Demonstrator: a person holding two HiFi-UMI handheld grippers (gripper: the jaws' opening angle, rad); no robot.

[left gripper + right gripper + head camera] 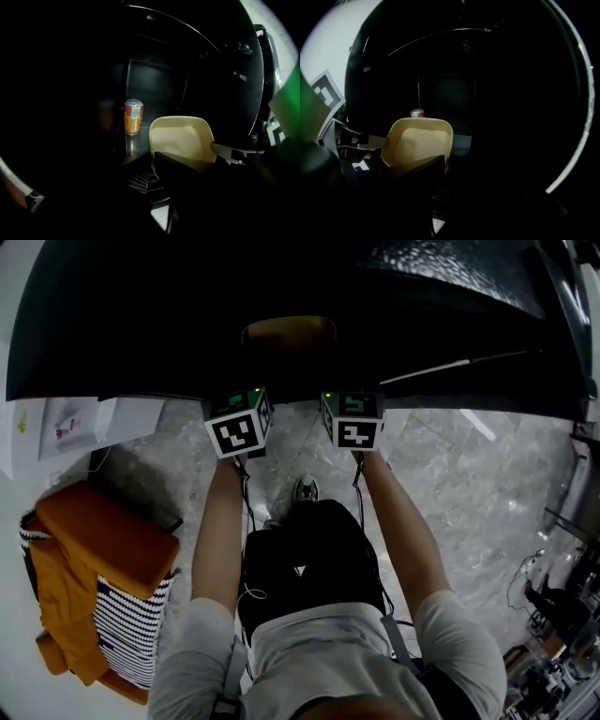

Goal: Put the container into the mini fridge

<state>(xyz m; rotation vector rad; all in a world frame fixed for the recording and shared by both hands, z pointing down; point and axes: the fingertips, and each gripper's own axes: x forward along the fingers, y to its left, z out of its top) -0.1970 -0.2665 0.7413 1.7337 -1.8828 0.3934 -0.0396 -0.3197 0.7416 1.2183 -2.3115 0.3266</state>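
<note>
Both grippers hold a beige, open-topped container (pixel 183 138) between them, inside the dark opening of the black mini fridge (pixel 281 296). My left gripper (pixel 153 164) is shut on its left rim. My right gripper (pixel 439 165) is shut on its right rim (pixel 447 140). In the head view the container (pixel 288 334) shows only as a dim brown shape in the dark, just past the two marker cubes (pixel 239 423) (pixel 352 420). The container looks empty. An orange drink can (pixel 133 117) stands upright on the fridge shelf behind it, and in the right gripper view only the can's top (pixel 417 113) shows.
The fridge's inside is very dark, with a shiny shelf (pixel 136 143) under the can. A pale door edge (pixel 269 65) stands at the right. On the grey stone floor to the left are an orange seat with striped cloth (pixel 103 549) and white papers (pixel 66 423). Cables and equipment (pixel 562 615) lie at the right.
</note>
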